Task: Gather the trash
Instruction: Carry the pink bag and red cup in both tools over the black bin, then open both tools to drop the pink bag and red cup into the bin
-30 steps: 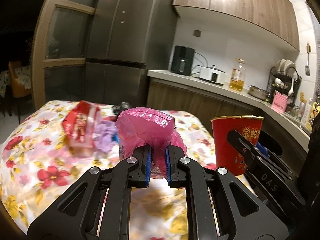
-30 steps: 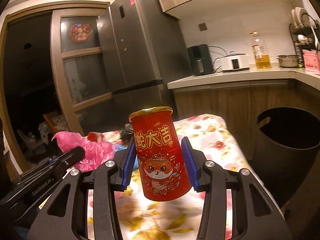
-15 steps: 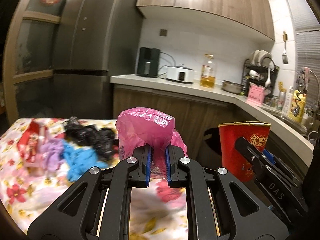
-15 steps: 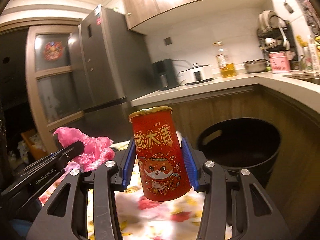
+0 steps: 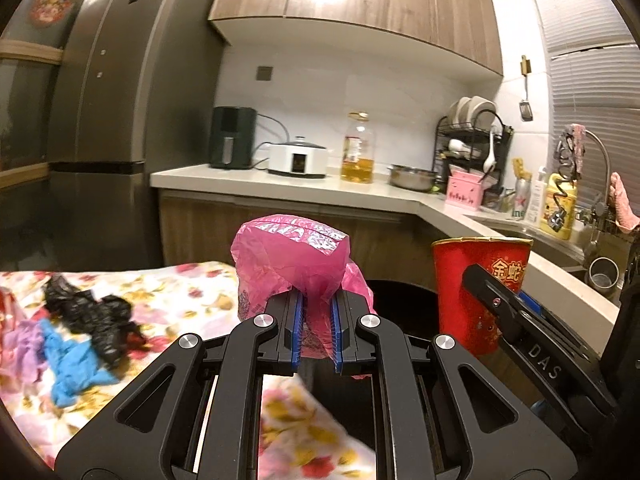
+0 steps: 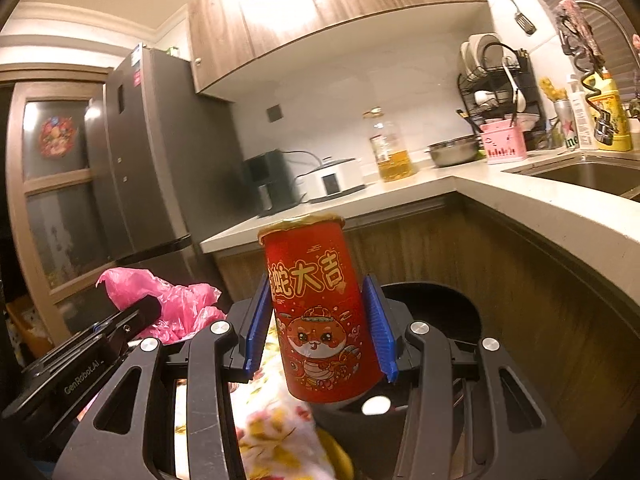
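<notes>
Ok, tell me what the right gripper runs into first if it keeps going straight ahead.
Probably the wooden cabinet front under the counter; the right gripper, clamping the red cup, points over the black bin. Depth is unclear.

Both grippers' fingers (image 5: 296,322) clamped

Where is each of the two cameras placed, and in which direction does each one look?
Left wrist: sits on the left gripper, looking along its fingers, shut on a pink plastic bag, toward the kitchen counter; the right gripper's side shows at right.
Right wrist: sits on the right gripper, shut on a red paper cup, facing the black trash bin and counter; the left gripper's side shows at left.
Shared: bag, cup, bin, oil bottle, dish rack.
</notes>
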Demonstrator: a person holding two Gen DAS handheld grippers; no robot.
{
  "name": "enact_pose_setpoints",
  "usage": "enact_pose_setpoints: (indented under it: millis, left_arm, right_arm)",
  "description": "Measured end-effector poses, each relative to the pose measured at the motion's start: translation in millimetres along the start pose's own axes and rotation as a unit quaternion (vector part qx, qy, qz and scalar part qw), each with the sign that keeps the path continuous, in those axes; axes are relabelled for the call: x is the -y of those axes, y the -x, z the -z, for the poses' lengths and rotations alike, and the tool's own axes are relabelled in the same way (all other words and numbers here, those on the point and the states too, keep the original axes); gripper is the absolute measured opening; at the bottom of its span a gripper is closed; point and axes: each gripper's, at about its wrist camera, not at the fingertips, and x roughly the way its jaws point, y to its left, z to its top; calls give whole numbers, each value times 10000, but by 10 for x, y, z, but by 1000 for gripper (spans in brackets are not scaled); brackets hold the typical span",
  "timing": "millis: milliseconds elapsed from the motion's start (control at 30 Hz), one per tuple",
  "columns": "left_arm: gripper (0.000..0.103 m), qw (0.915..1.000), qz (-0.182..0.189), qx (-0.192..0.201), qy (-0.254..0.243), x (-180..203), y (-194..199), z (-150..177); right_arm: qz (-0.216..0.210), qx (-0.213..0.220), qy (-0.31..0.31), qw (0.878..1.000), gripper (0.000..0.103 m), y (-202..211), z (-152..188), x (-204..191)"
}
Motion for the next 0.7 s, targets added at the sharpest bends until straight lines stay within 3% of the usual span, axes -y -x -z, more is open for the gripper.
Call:
enact_pose_setpoints:
  millis: [700]
  left_arm:
    - [11, 9991, 304, -295, -88, 326, -685, 74]
  right_arm:
    - [267, -78, -137, 9995, 46, -310, -38, 368]
